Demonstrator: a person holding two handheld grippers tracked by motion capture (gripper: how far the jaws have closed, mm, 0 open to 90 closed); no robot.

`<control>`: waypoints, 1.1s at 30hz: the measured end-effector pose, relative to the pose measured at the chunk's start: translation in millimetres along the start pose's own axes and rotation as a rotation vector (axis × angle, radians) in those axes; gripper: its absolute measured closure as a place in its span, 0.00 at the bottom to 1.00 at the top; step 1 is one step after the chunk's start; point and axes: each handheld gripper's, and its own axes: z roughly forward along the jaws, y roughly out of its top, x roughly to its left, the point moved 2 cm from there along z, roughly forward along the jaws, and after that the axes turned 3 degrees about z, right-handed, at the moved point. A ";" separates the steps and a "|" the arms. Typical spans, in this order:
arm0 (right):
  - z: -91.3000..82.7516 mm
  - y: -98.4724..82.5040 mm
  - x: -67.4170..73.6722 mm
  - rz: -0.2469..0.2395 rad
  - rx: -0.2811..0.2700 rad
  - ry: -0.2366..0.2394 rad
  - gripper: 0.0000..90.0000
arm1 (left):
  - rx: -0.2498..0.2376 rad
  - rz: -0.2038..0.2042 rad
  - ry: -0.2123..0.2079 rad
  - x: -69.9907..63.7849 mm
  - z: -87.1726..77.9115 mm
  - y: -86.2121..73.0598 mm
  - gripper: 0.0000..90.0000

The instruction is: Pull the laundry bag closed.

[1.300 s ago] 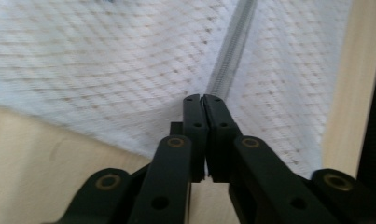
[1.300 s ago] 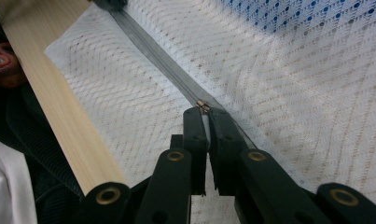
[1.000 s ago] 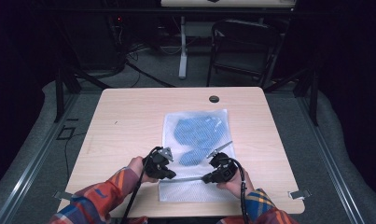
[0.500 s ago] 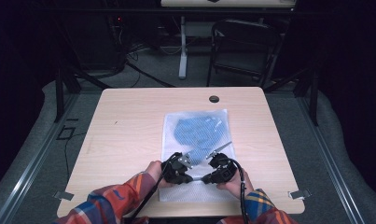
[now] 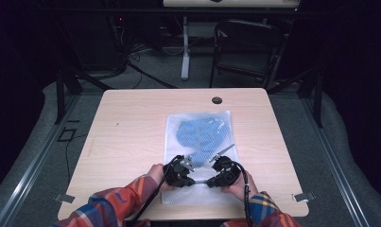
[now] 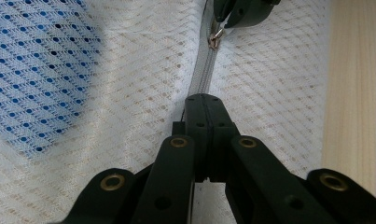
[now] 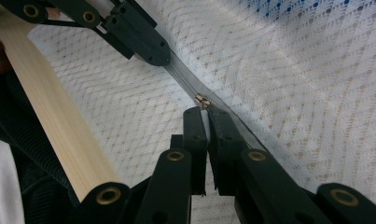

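A white mesh bag lies flat on the wooden table, with a blue cloth inside its far half. A grey zipper runs across the bag's near part. My left gripper is shut on the zipper tape. My right gripper faces it from close by, shut on the zipper pull. The metal slider sits just ahead of the right fingertips. In the left gripper view the right gripper and the slider appear at the top.
The table's front edge runs close beside the zipper. A round cable hole sits at the table's far side. Beyond the table stand a dark chair and a white table leg. Plaid sleeves come in from below.
My left gripper has slid right along the zipper toward the right gripper and now sits close to it. The right gripper has hardly moved.
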 end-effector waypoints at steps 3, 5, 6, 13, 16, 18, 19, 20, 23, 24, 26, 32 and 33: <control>-0.1 -0.7 -0.9 0.004 -0.001 -0.011 0.96 | 0.002 -0.002 0.001 -0.1 -0.1 0.0 1.00; -0.1 -1.1 -2.2 0.007 -0.003 -0.007 0.96 | 0.001 -0.002 0.001 -0.2 -0.1 0.0 1.00; 0.3 -1.1 -2.1 0.005 -0.003 -0.008 0.96 | -0.004 -0.004 -0.001 -0.2 0.2 -0.2 1.00; -3.0 -2.8 -5.6 -0.001 0.003 -0.034 0.96 | -0.002 -0.003 -0.002 0.3 -0.1 -0.4 1.00; -3.0 -5.3 -10.0 0.048 -0.016 -0.016 0.96 | -0.010 -0.008 -0.008 0.8 0.3 -0.7 1.00; -2.5 -5.3 -10.0 0.050 -0.016 -0.017 0.96 | -0.008 -0.005 -0.007 0.6 0.3 -0.4 1.00; -3.5 -4.3 -10.1 0.029 0.005 -0.031 0.96 | -0.008 -0.005 -0.007 0.6 0.3 -0.3 1.00; -3.2 -3.9 -9.6 0.025 0.005 -0.035 0.96 | -0.009 -0.006 -0.008 0.7 0.4 -0.4 1.00; -0.7 -3.0 -9.1 0.035 0.007 -0.032 0.95 | -0.008 -0.005 -0.009 0.8 0.4 -0.3 1.00; 0.5 -2.6 -8.2 0.048 -0.002 -0.021 0.95 | -0.009 -0.006 -0.009 0.9 0.4 -0.4 1.00; 0.8 -1.7 -9.3 0.036 0.011 -0.033 0.95 | -0.009 -0.006 -0.010 1.0 0.4 -0.4 1.00; 5.5 1.9 -7.0 0.034 0.000 -0.051 0.96 | -0.008 -0.009 -0.012 1.2 0.3 -0.5 1.00; 5.0 1.9 -7.6 0.031 0.001 -0.054 0.96 | -0.007 -0.009 -0.012 1.2 0.3 -0.4 1.00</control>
